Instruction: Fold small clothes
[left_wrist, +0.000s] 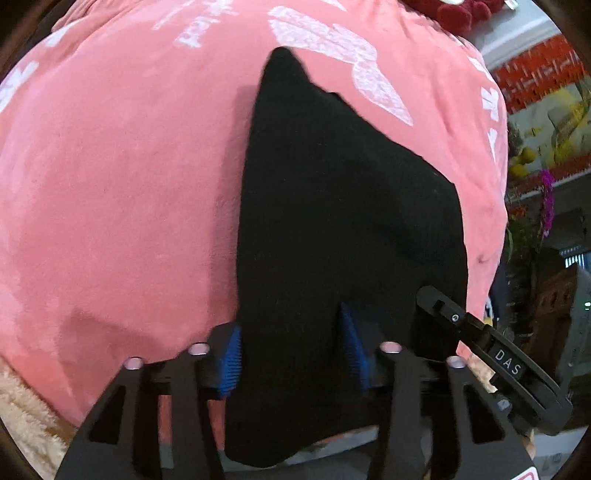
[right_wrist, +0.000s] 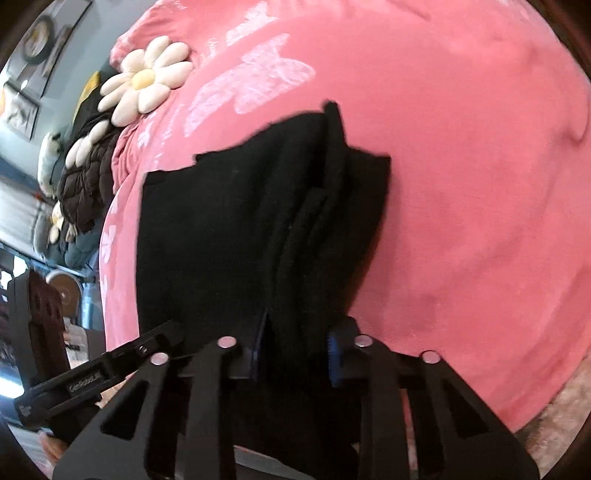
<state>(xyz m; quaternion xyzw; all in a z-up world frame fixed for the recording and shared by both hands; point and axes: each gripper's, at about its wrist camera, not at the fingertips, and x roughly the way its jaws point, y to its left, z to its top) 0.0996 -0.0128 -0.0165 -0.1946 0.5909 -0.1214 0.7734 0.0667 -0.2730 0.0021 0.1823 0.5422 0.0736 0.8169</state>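
Observation:
A small black garment (left_wrist: 332, 221) lies partly folded on a pink blanket (left_wrist: 122, 184). My left gripper (left_wrist: 291, 350) is shut on the garment's near edge, and the cloth drapes down between its blue pads (left_wrist: 231, 365). In the right wrist view the same black garment (right_wrist: 229, 229) shows bunched folds at its right side. My right gripper (right_wrist: 295, 350) is shut on that bunched edge, blue pads (right_wrist: 334, 354) pressing the cloth. The other gripper's black finger (right_wrist: 92, 376) shows at the lower left there, and likewise in the left wrist view (left_wrist: 498, 354) at the lower right.
The pink blanket (right_wrist: 461, 166) has white butterfly prints. A daisy-shaped cushion (right_wrist: 144, 81) and a dark quilted jacket (right_wrist: 85, 184) lie at its far left. Beige fleece (left_wrist: 26, 413) edges the blanket. Shelves with red and yellow items (left_wrist: 546, 110) stand to the right.

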